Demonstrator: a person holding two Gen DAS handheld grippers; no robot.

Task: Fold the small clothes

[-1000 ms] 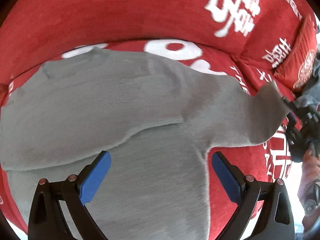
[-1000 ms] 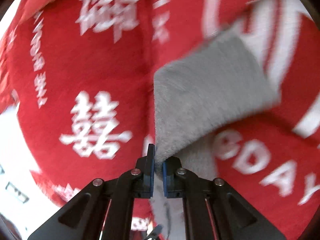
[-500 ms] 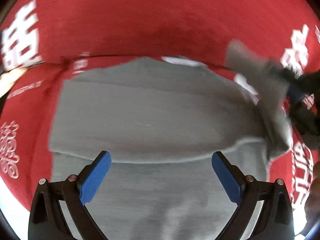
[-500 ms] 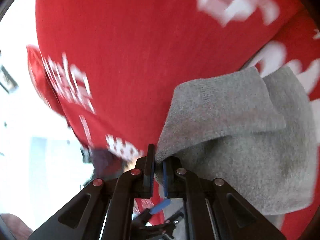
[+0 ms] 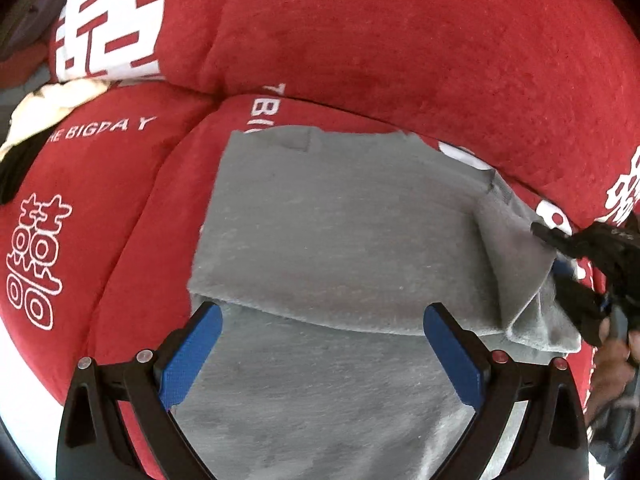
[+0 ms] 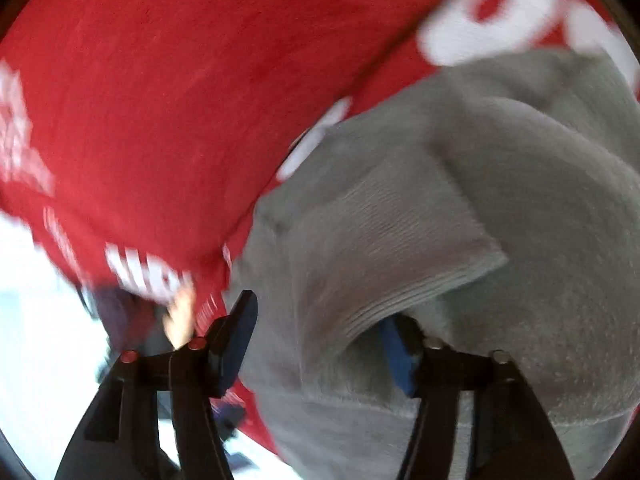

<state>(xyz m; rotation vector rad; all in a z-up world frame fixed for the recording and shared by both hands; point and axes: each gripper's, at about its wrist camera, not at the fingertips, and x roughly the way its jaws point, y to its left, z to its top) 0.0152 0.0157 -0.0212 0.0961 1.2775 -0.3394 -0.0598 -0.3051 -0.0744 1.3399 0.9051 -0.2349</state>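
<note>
Left wrist view is showing the gray sweater lying folded mid-frame on the red sofa. Both the left hand-held gripper and right hand-held gripper are spreading apart.

Red sofa with white print, folded grey garment on seat

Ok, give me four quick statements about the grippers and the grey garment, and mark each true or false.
1. The left gripper is open above the grey garment. True.
2. The garment lies on a blue cover. False: the cover is red with white print.
3. The right gripper is open, with cloth between its fingers. True.
4. The garment lies in a single flat layer. False: one layer is folded over another.
</note>
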